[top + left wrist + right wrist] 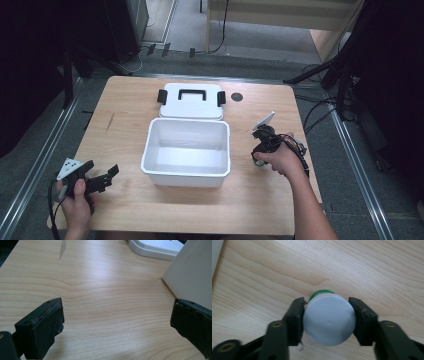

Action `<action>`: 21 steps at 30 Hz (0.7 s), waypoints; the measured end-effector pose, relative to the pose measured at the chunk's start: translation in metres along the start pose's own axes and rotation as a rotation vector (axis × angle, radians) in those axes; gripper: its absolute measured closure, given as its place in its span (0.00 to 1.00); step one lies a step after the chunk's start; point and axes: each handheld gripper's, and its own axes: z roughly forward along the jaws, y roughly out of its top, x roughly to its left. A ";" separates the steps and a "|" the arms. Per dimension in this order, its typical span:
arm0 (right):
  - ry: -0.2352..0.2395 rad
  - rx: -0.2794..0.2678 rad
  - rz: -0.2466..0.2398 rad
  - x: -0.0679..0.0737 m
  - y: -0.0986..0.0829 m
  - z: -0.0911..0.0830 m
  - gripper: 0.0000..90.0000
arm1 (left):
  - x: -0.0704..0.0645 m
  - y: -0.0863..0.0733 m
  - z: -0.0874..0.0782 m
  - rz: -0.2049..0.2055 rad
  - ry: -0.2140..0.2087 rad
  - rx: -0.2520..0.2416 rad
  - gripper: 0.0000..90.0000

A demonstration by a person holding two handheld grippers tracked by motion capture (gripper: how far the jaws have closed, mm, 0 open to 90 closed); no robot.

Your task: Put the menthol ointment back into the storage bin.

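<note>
My right claw [329, 319] is clamped on a small round bottle with a pale grey cap and a green band below it [329, 320]; both black jaws press flat against the cap's sides, and I look straight down on the cap with the wood grain beneath it. From above, my right hand [280, 159] holds that claw [261, 150] pointing down at the light wooden surface [125, 125], just to the right of the white rectangular plastic box [186, 175], near it but not touching. Whether the bottle's base rests on the wood I cannot tell.

My left claw [116, 320] is spread wide with nothing between its jaws, bare wood showing in the gap. The white wall of the box [192, 277] stands close by its right jaw. In the high view my left hand [75, 200] keeps that claw [102, 179] at the near left corner of the surface, its tips aimed toward the box and well apart from it.

The box is open, its inside bare. Its flat white lid with a black handle and two black side clips [192, 100] lies just behind it, touching or nearly touching the far rim. A small dark round spot [237, 97] sits on the wood right of the lid.
</note>
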 end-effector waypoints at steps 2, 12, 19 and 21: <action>0.006 -0.001 -0.005 -0.001 0.000 0.000 0.57 | 0.000 0.000 0.000 -0.001 -0.001 0.001 0.00; 0.043 -0.005 -0.037 -0.002 0.000 -0.010 0.57 | 0.000 0.000 0.000 -0.001 -0.001 0.001 0.00; 0.076 -0.019 -0.090 0.006 0.003 -0.036 0.57 | -0.001 0.000 0.000 0.006 0.000 -0.002 0.00; 0.073 -0.023 -0.102 0.008 0.005 -0.042 0.57 | -0.001 0.000 0.000 0.006 0.000 -0.002 0.00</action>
